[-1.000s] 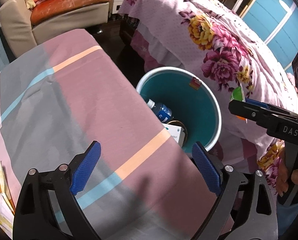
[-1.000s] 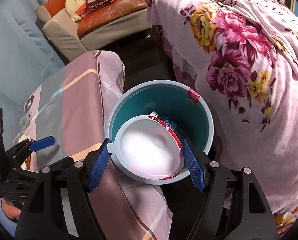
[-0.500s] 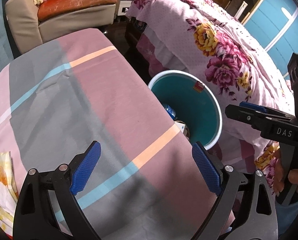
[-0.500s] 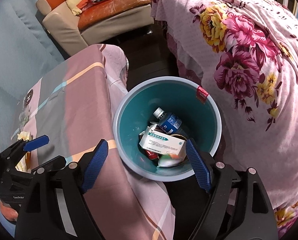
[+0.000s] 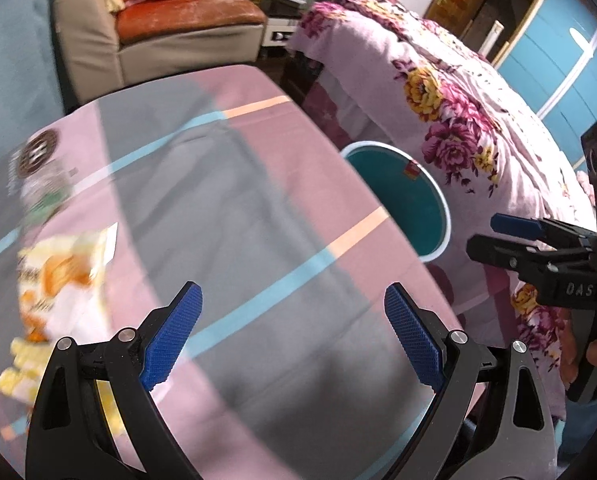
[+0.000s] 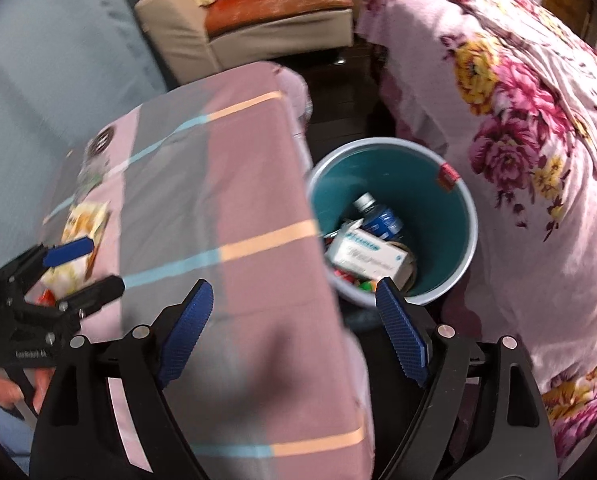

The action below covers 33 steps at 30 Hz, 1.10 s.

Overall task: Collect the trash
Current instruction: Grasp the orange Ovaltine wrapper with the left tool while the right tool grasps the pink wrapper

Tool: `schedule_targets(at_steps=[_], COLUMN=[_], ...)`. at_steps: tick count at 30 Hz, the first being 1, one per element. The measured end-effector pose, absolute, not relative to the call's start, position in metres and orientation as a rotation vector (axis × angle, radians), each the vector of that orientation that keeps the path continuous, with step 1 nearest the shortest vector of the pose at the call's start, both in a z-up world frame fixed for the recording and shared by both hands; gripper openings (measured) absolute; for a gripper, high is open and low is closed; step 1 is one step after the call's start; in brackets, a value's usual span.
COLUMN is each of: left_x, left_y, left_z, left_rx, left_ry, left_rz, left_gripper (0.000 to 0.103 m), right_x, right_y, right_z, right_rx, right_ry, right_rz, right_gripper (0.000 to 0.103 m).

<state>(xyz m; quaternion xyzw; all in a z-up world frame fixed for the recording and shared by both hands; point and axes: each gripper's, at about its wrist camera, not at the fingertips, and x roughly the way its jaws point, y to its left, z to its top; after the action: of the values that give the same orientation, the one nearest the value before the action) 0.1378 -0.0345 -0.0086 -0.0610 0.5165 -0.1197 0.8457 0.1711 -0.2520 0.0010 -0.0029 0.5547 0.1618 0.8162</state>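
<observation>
Change: white bowl I held a second ago is gone from my right gripper (image 6: 294,334); jaws opening, nothing between them.
Bin (image 6: 462,204): ahead-right of those jaws, holding bottle and box.
Left gripper (image 5: 292,338): spread, empty.
Wrapper (image 5: 64,276): on table, left of left jaws; next pickup, I judge.

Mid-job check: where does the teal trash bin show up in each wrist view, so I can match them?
Left wrist view: the trash bin sits right of centre, partly hidden behind the table's edge, contents out of sight.
Right wrist view: the trash bin sits centre-right, seen from above, with a blue bottle and a white box inside.
Shared landmark: the red sticker on its inner rim.
</observation>
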Motion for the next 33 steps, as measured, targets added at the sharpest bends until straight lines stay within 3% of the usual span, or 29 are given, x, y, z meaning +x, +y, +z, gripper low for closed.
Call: schedule_targets(at_steps=[18, 33], left_x=[0.023, -0.019], left_y=[0.110, 0.177], left_z=[-0.007, -0.036], left_rx=[-0.220, -0.315], left_ry=[1.044, 1.060], left_rz=[-0.008, 0.111], left_gripper=[0.093, 0.093], right_x=[0.048, -0.003], right_y=[-0.084, 0.002], right_z=[-0.030, -0.066], right_rx=[-0.245, -0.312], right_ry=[1.318, 1.412], right_rz=[0.736, 0.911], right_gripper=[0.080, 0.080])
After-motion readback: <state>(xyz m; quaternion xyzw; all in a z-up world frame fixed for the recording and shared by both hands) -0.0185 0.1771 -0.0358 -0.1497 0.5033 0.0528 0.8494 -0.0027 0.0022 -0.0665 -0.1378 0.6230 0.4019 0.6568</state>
